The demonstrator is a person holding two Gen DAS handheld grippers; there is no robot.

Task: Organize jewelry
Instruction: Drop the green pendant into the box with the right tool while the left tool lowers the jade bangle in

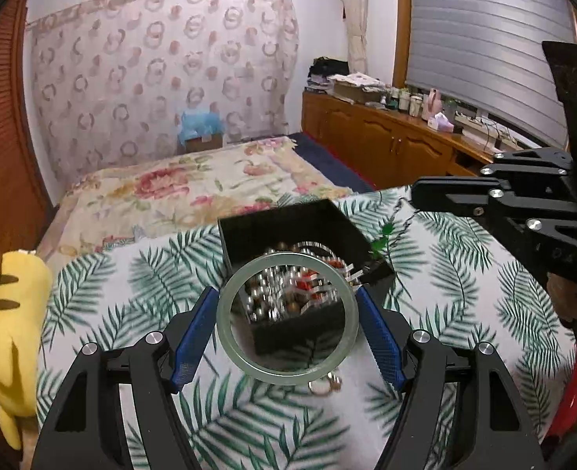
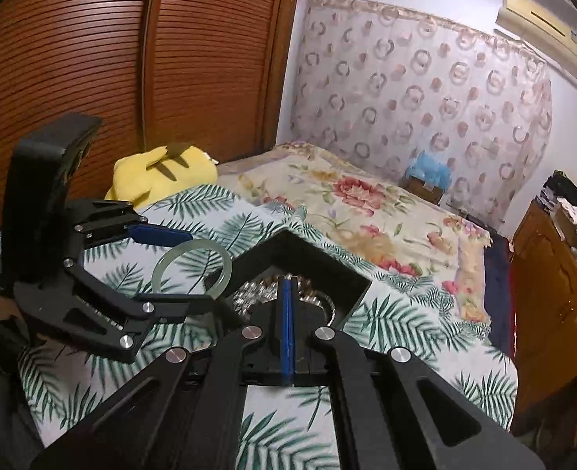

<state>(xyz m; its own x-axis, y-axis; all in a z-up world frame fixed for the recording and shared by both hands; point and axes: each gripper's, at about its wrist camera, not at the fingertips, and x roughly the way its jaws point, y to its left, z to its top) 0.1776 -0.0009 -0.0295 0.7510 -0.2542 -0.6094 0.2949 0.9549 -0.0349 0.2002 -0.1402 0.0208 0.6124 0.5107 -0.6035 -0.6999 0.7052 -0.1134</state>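
A leaf-print cloth (image 1: 465, 293) covers the near surface, a yellow plush toy (image 1: 6, 313) sits at its left edge, and beyond lie a floral bedspread (image 1: 194, 188) and a wooden cabinet (image 1: 386, 141) on the right.

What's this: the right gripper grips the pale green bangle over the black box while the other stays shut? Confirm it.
Wrong hand. The left gripper holds the pale green bangle between its blue pads over the black box, as the left wrist view shows. The right gripper is the shut one, its pads pressed together in the right wrist view.
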